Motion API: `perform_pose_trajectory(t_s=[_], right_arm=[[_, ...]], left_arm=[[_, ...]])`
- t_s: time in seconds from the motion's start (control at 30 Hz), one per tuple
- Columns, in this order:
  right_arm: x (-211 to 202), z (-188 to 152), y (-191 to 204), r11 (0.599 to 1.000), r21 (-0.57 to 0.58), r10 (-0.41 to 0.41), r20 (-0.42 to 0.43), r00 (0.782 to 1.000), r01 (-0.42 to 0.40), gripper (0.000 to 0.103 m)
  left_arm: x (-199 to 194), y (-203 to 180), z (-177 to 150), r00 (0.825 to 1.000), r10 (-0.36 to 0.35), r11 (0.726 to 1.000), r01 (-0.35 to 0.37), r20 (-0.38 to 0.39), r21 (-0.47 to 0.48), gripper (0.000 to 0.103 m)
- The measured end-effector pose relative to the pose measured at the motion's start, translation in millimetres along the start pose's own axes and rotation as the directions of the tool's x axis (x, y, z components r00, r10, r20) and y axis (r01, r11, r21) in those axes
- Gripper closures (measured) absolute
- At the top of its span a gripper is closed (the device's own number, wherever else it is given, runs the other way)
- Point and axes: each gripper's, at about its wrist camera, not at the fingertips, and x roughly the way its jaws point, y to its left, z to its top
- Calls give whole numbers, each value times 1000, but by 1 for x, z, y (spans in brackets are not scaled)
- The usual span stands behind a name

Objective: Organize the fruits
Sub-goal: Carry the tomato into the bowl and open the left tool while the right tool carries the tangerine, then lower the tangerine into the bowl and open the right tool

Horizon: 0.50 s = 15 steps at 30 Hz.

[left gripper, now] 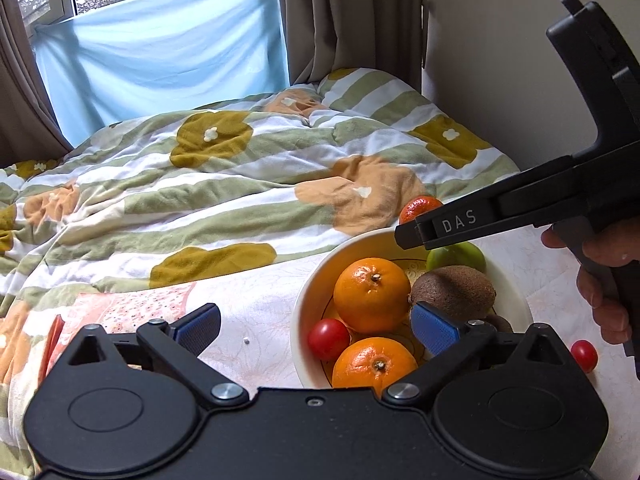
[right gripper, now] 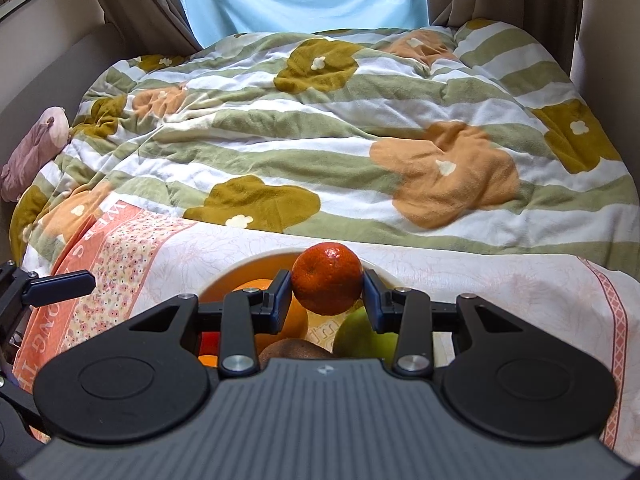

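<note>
A cream bowl [left gripper: 304,312] stands on a floral cloth and holds two oranges [left gripper: 372,294], a kiwi [left gripper: 452,290], a green fruit [left gripper: 456,256] and a cherry tomato [left gripper: 328,338]. My right gripper [right gripper: 326,294] is shut on a dark orange mandarin [right gripper: 327,278] and holds it above the bowl [right gripper: 224,276]; the mandarin also shows in the left wrist view [left gripper: 420,206] behind the right gripper's fingers. My left gripper [left gripper: 316,330] is open and empty, low over the bowl's near left side.
A second cherry tomato [left gripper: 584,354] lies on the cloth right of the bowl. A striped flowered quilt [right gripper: 320,120] covers the bed behind. A pink soft toy [right gripper: 36,148] lies at the far left. A wall stands to the right.
</note>
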Motion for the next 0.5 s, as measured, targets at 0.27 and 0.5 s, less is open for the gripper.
perform_pose_trajectory(t_s=[0.27, 0.5], right_arm=[[8, -2, -3, 1000, 16, 2, -3, 1000, -2, 44], [-6, -4, -2, 1000, 27, 11, 55, 998, -12, 0]], left_arm=[[-2, 2, -6, 1000, 6, 1000, -6, -10, -25, 0], [-5, 3, -8, 1000, 12, 999, -13, -15, -46, 0]])
